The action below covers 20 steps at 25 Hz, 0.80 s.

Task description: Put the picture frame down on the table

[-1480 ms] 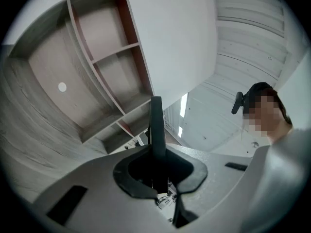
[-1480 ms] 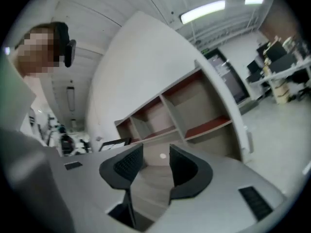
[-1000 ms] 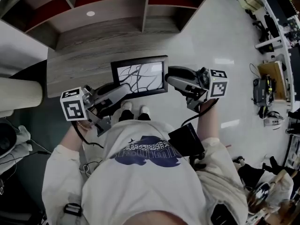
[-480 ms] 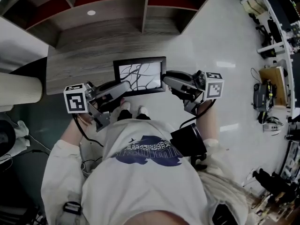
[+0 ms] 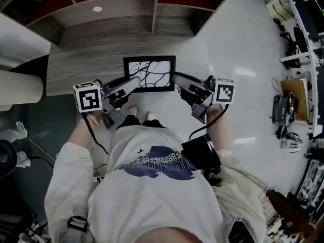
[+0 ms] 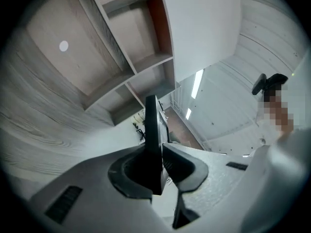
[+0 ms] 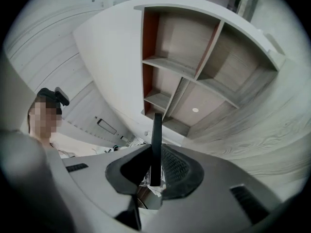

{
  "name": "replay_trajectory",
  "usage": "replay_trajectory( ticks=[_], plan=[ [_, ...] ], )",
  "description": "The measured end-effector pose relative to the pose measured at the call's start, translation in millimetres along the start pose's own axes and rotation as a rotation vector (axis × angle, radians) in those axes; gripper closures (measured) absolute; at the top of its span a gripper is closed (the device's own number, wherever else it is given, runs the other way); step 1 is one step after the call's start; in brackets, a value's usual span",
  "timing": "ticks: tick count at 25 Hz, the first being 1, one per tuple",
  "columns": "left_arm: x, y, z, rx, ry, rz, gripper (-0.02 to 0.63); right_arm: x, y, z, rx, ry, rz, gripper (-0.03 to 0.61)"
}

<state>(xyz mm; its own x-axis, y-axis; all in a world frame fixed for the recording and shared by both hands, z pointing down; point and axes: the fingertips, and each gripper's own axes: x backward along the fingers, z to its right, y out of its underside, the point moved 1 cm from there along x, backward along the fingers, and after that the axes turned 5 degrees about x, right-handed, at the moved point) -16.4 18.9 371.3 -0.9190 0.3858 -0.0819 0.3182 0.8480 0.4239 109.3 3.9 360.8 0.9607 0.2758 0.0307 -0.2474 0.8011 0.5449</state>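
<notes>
Picture frame (image 5: pixel 149 74) faces up, seemingly level; long axis runs left-right.

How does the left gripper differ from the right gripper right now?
The left gripper has the left edge of the picture frame between its jaws, the right gripper its right edge. The left jaws have just opened a little; the right jaws have just been closing. Both press on the frame.
</notes>
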Motion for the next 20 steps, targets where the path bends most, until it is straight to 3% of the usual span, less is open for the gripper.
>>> replay_trajectory(
  ticks=[9, 15, 20],
  plan=[
    [-29, 6, -75, 0.085, -0.119, 0.021, 0.511, 3, 10, 69, -0.109, 0.112, 0.056, 0.517],
    [-16, -25, -145, 0.070, -0.198, -0.029, 0.483, -45, 9, 120, -0.136, 0.184, 0.090, 0.517],
    [-21, -22, -174, 0.062, -0.264, -0.085, 0.466, -39, 24, 152, -0.182, 0.342, 0.071, 0.515]
  ],
)
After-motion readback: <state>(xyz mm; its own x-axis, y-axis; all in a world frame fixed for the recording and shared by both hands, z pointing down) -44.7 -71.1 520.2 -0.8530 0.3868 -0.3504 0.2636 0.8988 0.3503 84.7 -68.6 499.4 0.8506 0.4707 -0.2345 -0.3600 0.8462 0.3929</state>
